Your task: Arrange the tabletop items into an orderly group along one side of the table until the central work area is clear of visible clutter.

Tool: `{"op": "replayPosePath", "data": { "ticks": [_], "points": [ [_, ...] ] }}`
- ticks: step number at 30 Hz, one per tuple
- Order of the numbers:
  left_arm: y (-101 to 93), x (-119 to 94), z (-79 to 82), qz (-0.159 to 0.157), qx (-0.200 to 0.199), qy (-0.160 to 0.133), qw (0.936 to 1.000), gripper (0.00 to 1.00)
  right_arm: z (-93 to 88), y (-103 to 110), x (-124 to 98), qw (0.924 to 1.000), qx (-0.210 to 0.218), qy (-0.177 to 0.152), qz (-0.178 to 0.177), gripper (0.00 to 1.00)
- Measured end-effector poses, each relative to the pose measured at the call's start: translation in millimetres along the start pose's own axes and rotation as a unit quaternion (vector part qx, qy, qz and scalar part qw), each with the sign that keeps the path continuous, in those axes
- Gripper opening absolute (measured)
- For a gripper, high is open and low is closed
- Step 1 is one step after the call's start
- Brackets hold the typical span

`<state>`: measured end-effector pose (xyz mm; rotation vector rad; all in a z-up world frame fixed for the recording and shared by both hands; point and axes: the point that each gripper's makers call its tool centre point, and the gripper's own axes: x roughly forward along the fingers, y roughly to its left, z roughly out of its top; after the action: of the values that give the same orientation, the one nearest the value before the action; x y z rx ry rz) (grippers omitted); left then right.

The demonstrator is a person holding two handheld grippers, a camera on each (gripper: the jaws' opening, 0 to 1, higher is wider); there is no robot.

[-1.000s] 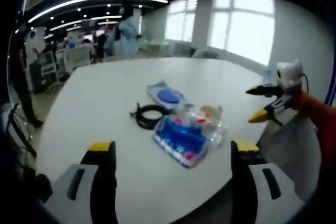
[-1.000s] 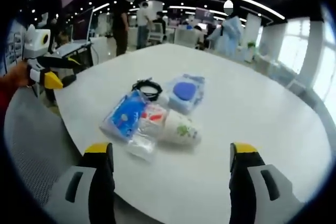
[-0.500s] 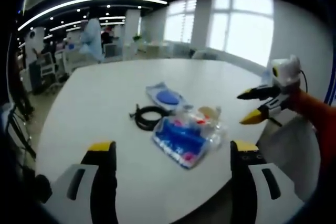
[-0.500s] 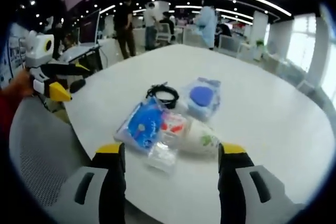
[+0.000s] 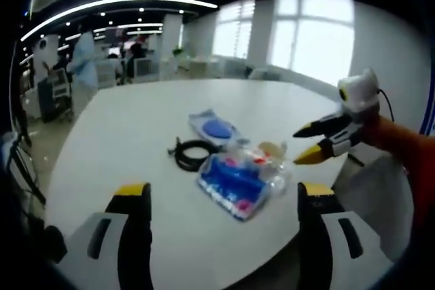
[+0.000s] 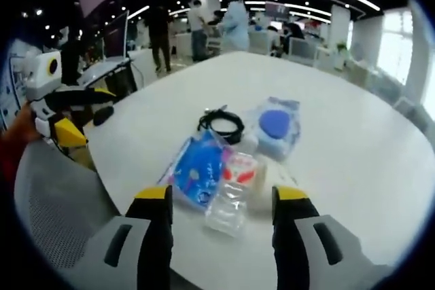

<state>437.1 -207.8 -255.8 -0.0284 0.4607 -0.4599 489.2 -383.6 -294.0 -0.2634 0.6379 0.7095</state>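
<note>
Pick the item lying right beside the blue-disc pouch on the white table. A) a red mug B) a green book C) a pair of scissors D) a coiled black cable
D: the coiled black cable lies on the table next to the clear pouch with the blue disc, also seen in the left gripper view.

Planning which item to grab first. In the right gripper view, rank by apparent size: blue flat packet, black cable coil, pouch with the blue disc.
1. Blue flat packet, though it lies nearest the camera.
2. Pouch with the blue disc.
3. Black cable coil, clearly smallest.
</note>
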Motion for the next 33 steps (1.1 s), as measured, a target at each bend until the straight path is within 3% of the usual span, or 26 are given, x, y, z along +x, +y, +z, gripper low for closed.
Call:
{"op": "replayPosePath", "data": {
  "ticks": [7,18,33],
  "points": [
    [-1.4,-0.1,0.7,-0.004,-0.003,-0.002,1.0,0.85,-0.1,7.9,19.7,0.9996,-0.003,0.022,0.017,0.55],
    [-2.2,0.2,0.4,-0.007,-0.005,-0.001,1.0,0.83,3.6,3.7,48.1,0.9987,-0.009,0.049,0.01,0.53],
    [-1.8,-0.9,0.3,-0.009,-0.005,-0.001,0.9999,0.82,-18.9,-15.1,74.0,0.9932,0.037,0.109,-0.02,0.51]
  ]
}}
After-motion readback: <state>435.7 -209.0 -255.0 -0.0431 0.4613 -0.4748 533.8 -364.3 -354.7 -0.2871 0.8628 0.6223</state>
